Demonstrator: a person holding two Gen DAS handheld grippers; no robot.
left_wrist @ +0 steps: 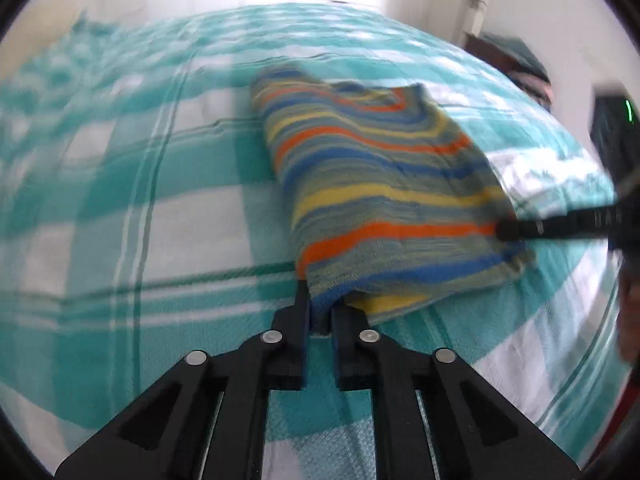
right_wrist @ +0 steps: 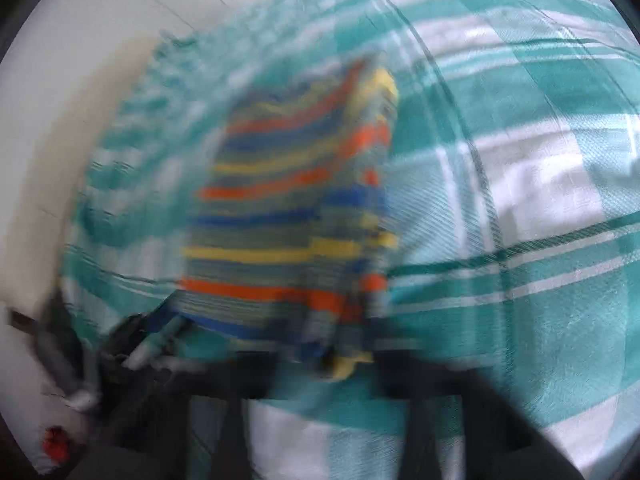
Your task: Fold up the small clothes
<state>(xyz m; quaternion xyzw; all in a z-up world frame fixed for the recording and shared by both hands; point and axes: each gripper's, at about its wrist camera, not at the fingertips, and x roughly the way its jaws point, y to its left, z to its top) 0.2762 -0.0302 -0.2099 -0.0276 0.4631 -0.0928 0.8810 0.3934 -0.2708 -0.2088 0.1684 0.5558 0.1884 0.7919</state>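
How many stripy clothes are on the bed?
1. The striped garment lies folded on the teal checked bedspread; the left gripper pinches its near corner and the right gripper is at its right edge. More clothes could be hidden out of view.

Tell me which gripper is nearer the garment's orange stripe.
Right. The right gripper grips the striped garment at the end of its orange stripe; the left gripper pinches the near corner, below that stripe.
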